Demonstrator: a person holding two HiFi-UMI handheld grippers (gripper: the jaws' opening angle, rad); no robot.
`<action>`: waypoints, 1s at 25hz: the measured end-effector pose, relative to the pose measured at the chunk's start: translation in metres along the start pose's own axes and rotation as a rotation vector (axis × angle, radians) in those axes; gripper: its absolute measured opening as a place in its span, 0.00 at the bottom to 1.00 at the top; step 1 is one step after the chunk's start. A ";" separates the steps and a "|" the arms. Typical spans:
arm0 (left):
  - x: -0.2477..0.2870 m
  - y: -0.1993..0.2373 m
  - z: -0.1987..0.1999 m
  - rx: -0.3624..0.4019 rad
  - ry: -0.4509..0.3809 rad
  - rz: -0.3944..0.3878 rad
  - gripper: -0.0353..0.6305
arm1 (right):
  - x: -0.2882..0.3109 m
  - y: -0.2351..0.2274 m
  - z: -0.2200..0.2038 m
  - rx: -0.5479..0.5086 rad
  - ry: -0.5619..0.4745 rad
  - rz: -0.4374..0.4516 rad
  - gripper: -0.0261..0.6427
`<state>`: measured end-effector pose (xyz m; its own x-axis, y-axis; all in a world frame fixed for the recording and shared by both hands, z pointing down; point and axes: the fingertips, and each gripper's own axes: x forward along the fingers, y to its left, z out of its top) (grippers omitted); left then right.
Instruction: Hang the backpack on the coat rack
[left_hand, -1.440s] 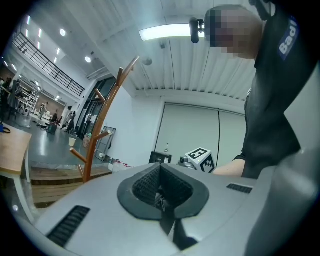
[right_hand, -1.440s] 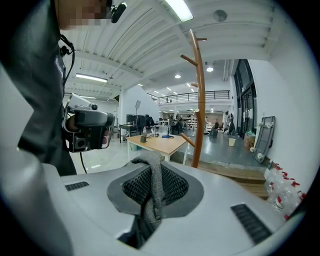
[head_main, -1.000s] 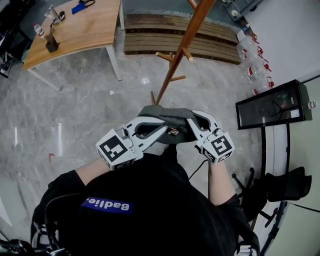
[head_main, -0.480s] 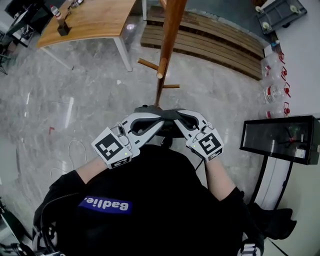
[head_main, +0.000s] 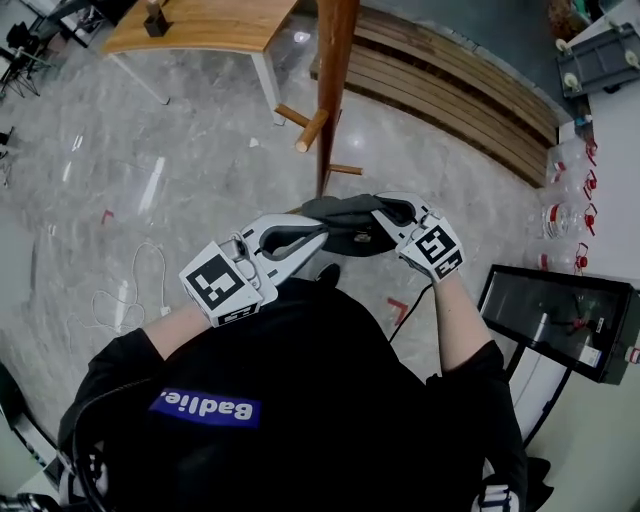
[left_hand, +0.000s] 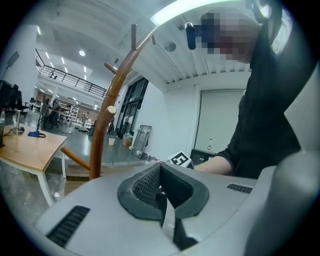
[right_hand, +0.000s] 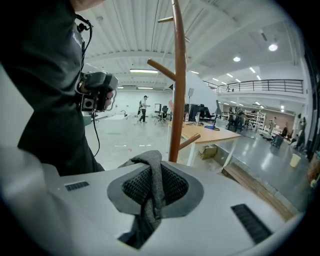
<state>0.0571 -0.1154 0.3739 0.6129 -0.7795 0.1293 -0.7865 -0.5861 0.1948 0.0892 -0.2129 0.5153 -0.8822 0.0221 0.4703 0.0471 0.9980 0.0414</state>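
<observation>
The backpack shows only as a dark grey fabric loop (head_main: 345, 214) held just in front of my chest, between the two grippers. My left gripper (head_main: 316, 233) is shut on its left end; in the left gripper view a thin pale strap (left_hand: 168, 221) is pinched between the jaws (left_hand: 162, 200). My right gripper (head_main: 386, 212) is shut on the right end, where a grey woven strap (right_hand: 151, 180) runs through the jaws (right_hand: 150, 197). The wooden coat rack (head_main: 333, 80) stands directly ahead, its pole and pegs (head_main: 310, 130) just beyond the loop. It also appears as the coat rack (left_hand: 107, 125) and the coat rack (right_hand: 177, 90).
A wooden table (head_main: 210, 20) stands far left, and a slatted wooden bench (head_main: 450, 85) lies behind the rack. Right of me are a black glass-fronted cabinet (head_main: 560, 320) and water bottles (head_main: 568, 210). A white cable (head_main: 130, 290) lies on the marble floor at left.
I have moved nearer the coat rack, and its pole now stands right before the grippers. Both grippers keep their hold on the loop; the right one sits higher and farther forward.
</observation>
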 end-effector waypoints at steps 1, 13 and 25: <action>0.001 0.000 -0.002 -0.001 0.005 0.005 0.05 | 0.003 -0.005 -0.007 -0.005 0.015 0.009 0.10; -0.009 0.018 -0.014 -0.028 0.020 0.137 0.05 | 0.026 -0.049 -0.061 -0.040 0.117 0.067 0.09; -0.010 0.017 -0.030 -0.058 0.055 0.195 0.05 | 0.065 -0.076 -0.077 -0.267 0.279 0.302 0.09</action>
<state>0.0402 -0.1112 0.4048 0.4537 -0.8629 0.2227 -0.8860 -0.4101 0.2162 0.0642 -0.2916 0.6108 -0.6536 0.2551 0.7125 0.4319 0.8989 0.0744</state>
